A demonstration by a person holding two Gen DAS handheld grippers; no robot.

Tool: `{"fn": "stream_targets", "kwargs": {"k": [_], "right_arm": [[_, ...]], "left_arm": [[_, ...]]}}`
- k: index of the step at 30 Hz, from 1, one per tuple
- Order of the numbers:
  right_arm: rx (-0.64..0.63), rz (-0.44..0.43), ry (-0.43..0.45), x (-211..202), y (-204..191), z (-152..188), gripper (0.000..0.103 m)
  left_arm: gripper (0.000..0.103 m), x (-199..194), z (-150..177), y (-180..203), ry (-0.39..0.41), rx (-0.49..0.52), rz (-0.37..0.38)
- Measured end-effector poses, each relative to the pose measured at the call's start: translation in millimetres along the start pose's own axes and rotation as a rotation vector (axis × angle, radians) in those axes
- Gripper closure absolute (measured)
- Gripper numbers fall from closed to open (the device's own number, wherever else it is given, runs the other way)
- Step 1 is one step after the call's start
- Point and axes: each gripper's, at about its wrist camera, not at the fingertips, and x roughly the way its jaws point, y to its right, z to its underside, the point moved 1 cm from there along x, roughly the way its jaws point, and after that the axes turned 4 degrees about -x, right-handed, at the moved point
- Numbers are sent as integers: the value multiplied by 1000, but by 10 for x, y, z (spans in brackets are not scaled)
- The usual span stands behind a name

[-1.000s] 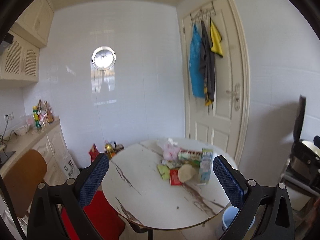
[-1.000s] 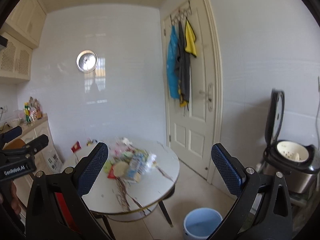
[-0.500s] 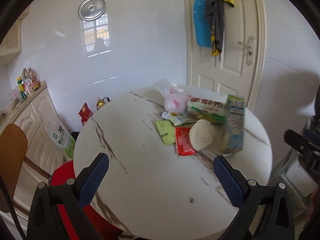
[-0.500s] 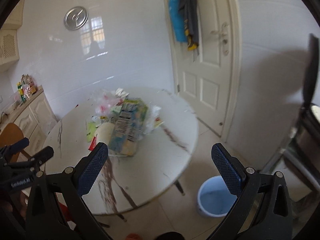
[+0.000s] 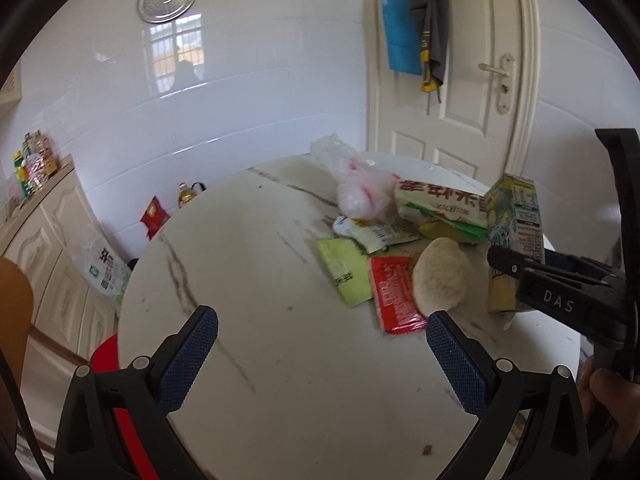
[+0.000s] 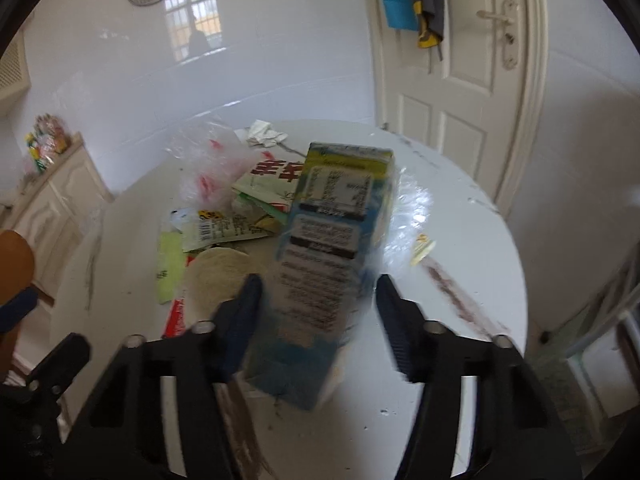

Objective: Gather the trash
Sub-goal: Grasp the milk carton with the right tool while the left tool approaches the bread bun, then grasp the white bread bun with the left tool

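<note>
A pile of trash lies on the round white marble table (image 5: 260,288). It holds an upright blue and yellow drink carton (image 5: 516,224), a pink-white plastic bag (image 5: 360,192), a green-white noodle pack (image 5: 440,204), a red sachet (image 5: 394,294), a green sachet (image 5: 346,276) and a round flatbread (image 5: 440,280). My left gripper (image 5: 320,364) is open and empty above the table's near side. My right gripper (image 6: 316,312) is open with the carton (image 6: 328,252) between its fingers, a gap showing at the right finger; it also shows in the left wrist view (image 5: 560,300).
A white door (image 5: 480,80) with hung cloths stands behind the table. A cream cabinet (image 5: 44,240) with bottles on top lines the left wall. A red stool (image 5: 108,360) and a brown chair back (image 5: 16,320) stand at the table's left. A crumpled tissue (image 6: 264,134) lies at the far rim.
Both grippers have moved down and closer to the table. My right gripper has come around the carton and its jaws have narrowed. The blue bucket has left the right wrist view.
</note>
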Motion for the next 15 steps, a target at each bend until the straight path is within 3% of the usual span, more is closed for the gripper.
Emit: {"fn": "stream_targets", "kwargs": {"k": [6, 11, 15], "right_arm": [[36, -96, 18, -208, 197, 77, 64], [40, -139, 43, -438, 336, 144, 65], [64, -149, 29, -445, 494, 192, 65]], "left_arm": [[1, 282, -89, 299, -18, 91, 122], [1, 711, -91, 541, -103, 170, 144], [1, 1013, -148, 581, -144, 168, 120]]}}
